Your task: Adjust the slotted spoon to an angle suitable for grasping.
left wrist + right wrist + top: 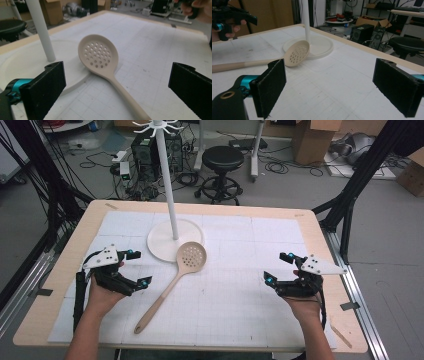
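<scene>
**Both grippers open and empty; slotted spoon lies between them on the mat**

High view: A beige slotted spoon (176,275) lies flat on the white gridded mat (235,295) that covers the wooden table (65,265). Its perforated bowl rests against the edge of the round white base of the hanging stand (172,227); its handle runs down and to the left toward the near edge. The left gripper (140,268), held in the person's left hand (102,297), sits just left of the handle, jaws spread, nothing between them, not touching the spoon. The right gripper (279,267), in the right hand (302,305), is well apart from the spoon on the far right of the mat, jaws likewise spread and empty.

Left gripper view: The two black jaws stand wide apart at the lower corners. The spoon (102,62) lies ahead between them, apart from both, its bowl overlapping the rim of the stand's base (30,65). The white pole rises from the base behind the bowl.

Right gripper view: The jaws are wide open with bare mat (332,85) between them. The spoon (294,56) lies farther off to the left, bowl leaning on the stand base (322,47). The left gripper (227,18) appears at upper left, above the handle end.
</scene>
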### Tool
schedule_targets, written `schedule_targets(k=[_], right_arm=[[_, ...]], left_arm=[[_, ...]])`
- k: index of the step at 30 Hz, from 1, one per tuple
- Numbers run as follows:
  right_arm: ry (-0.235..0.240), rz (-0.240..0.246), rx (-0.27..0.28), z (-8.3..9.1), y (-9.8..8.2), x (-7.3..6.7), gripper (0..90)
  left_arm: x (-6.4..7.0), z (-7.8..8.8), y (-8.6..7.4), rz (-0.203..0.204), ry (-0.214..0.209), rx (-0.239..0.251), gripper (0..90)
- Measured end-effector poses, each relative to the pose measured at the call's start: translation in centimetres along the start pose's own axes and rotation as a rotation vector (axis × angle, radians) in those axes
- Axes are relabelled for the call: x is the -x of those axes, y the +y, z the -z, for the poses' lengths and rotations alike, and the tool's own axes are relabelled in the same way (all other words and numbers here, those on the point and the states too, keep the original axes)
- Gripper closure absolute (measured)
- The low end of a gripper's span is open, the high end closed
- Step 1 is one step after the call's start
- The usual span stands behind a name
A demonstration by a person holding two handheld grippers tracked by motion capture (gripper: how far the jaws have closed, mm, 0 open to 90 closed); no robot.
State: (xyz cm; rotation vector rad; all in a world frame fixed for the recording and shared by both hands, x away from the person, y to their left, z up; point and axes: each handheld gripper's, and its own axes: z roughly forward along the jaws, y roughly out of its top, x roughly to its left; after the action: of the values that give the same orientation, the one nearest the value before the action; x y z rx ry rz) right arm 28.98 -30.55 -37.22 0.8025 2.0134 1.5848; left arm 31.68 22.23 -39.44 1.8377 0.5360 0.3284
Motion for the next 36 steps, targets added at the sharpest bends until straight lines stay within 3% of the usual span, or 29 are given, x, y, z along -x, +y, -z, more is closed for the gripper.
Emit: schedule_targets(k=[3,5,9,11,12,13,14,15,16,19,20,21,24,36], right_arm=[[-0.001,-0.002,-0.004,0.0,0.0,0.0,10.8],[-0.001,-0.006,-0.008,0.0,0.0,0.0,10.7],[-0.004,0.003,-0.010,-0.1,-0.1,0.0,10.7],[-0.003,0.004,-0.013,-0.1,-0.1,0.0,10.7],[-0.005,0.005,-0.013,-0.1,-0.1,0.0,10.8],[-0.006,0.007,-0.014,-0.1,-0.1,0.0,10.8],[-0.006,0.007,-0.014,-0.1,-0.1,0.0,10.8],[-0.008,0.007,-0.011,-0.1,-0.2,0.0,11.1],[-0.008,0.007,-0.011,-0.1,-0.2,0.0,11.1],[-0.012,0.004,-0.009,-0.1,-0.2,0.0,11.1],[-0.012,0.004,-0.008,-0.1,-0.2,0.0,11.1],[-0.012,0.006,-0.009,-0.1,-0.2,0.0,11.1],[-0.012,0.005,-0.012,-0.1,-0.2,0.0,11.1],[-0.015,0.012,-0.021,-0.3,-0.4,0.0,11.1]], left_arm=[[0.3,-0.6,0.0,-0.001,-0.002,-0.017,1.7],[0.8,-1.6,0.1,-0.006,0.005,-0.075,1.7],[1.3,-2.7,0.1,-0.018,0.001,-0.130,1.7],[1.6,-3.6,-0.2,-0.018,-0.028,-0.175,1.7],[1.6,-3.6,-0.2,-0.018,-0.028,-0.175,1.7],[1.7,-4.2,-0.4,-0.015,-0.035,-0.211,1.7],[1.7,-4.2,-0.4,-0.015,-0.035,-0.211,1.7],[1.8,-4.7,-0.7,-0.015,-0.033,-0.252,1.7],[1.8,-4.7,-0.7,-0.015,-0.033,-0.252,1.8],[2.0,-5.7,-1.2,-0.014,-0.034,-0.330,1.7],[2.0,-5.7,-1.2,-0.014,-0.034,-0.330,1.8],[2.1,-6.1,-1.4,-0.016,-0.029,-0.370,1.8],[2.2,-6.6,-1.7,-0.010,-0.029,-0.417,1.8],[2.6,-7.3,-1.9,-0.024,-0.079,-0.511,32.7]])
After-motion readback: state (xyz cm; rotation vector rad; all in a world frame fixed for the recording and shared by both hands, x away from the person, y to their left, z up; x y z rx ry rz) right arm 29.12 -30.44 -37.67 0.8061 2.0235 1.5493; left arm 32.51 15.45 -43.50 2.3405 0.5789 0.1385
